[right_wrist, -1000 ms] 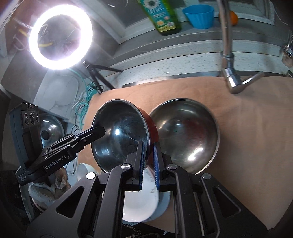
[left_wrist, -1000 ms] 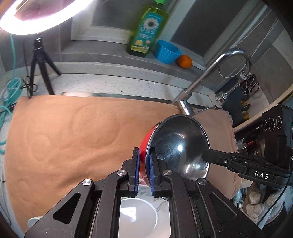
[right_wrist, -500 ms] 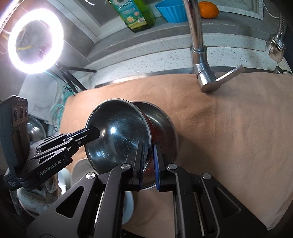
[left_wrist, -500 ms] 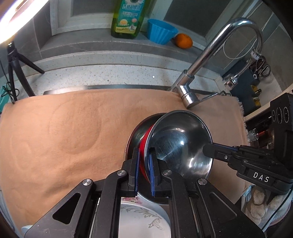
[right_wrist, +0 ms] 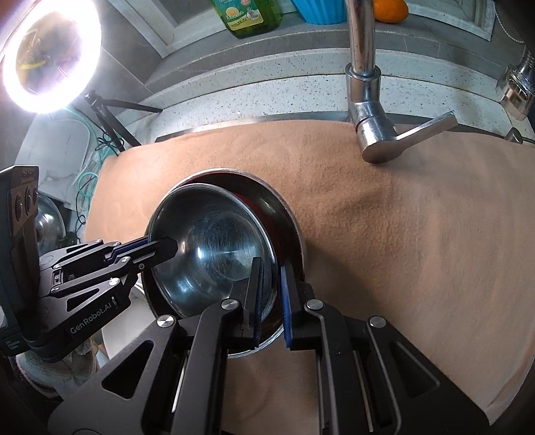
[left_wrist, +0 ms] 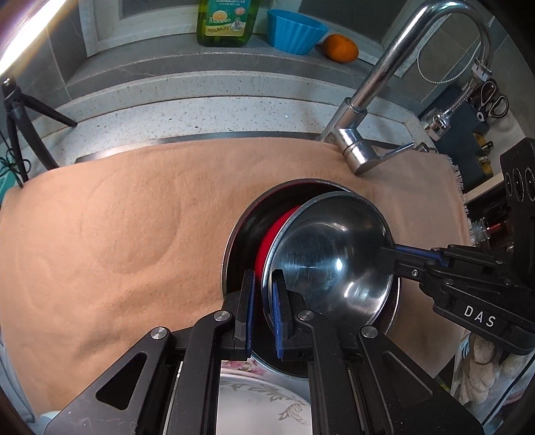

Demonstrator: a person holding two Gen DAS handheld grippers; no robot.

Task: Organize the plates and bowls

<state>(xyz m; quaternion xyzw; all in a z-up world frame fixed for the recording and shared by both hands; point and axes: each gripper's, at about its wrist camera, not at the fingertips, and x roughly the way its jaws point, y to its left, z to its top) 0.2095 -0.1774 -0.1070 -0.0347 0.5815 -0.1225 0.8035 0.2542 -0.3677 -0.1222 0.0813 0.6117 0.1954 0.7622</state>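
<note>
A steel bowl with a red outside (left_wrist: 329, 257) (right_wrist: 214, 247) sits tilted inside a larger steel bowl (left_wrist: 247, 221) (right_wrist: 287, 217) on the tan cloth (left_wrist: 117, 217). My left gripper (left_wrist: 262, 301) straddles the red bowl's near-left rim with a small gap at each pad. My right gripper (right_wrist: 270, 294) straddles the opposite rim, its jaws parted the same way. Each gripper shows in the other's view, the right gripper (left_wrist: 393, 252) on the right and the left gripper (right_wrist: 167, 244) on the left. A white patterned plate (left_wrist: 260, 405) lies under my left gripper.
A chrome faucet (left_wrist: 374, 100) (right_wrist: 364, 77) stands at the cloth's far edge. A green soap bottle (left_wrist: 227, 23), a blue cup (left_wrist: 294, 30) and an orange (left_wrist: 341, 48) sit on the back ledge. A ring light (right_wrist: 46, 57) on a tripod stands at the left.
Both grippers carried the red bowl over and down into the larger steel bowl. Their jaws have parted slightly on its rim.
</note>
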